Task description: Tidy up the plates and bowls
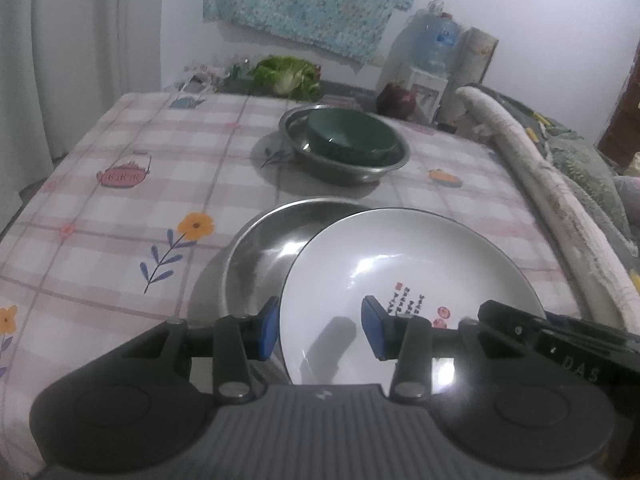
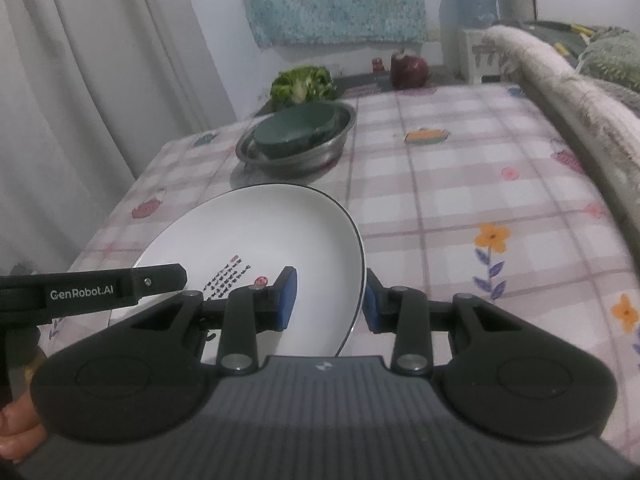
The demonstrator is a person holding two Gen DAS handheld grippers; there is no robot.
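Note:
A white plate [image 1: 400,272] with red and black writing hangs low over the table, held at opposite rims. My left gripper [image 1: 322,330] is shut on its left rim, one blue pad inside the plate and one outside. My right gripper [image 2: 330,300] is shut on the right rim of the same white plate [image 2: 256,240]. A finger of the right gripper [image 1: 512,320] reaches in from the right. A shiny steel plate [image 1: 260,256] lies on the cloth partly under the white plate. Farther back, a dark green bowl [image 1: 352,140] rests in a steel basin [image 1: 344,172].
The table [image 1: 120,200] has a pink checked cloth with flower prints. A lettuce [image 1: 288,74] and a dark red vegetable [image 1: 396,100] lie past its far edge. A padded sofa arm [image 1: 540,184] runs along the right side. A curtain [image 2: 80,80] hangs at the left.

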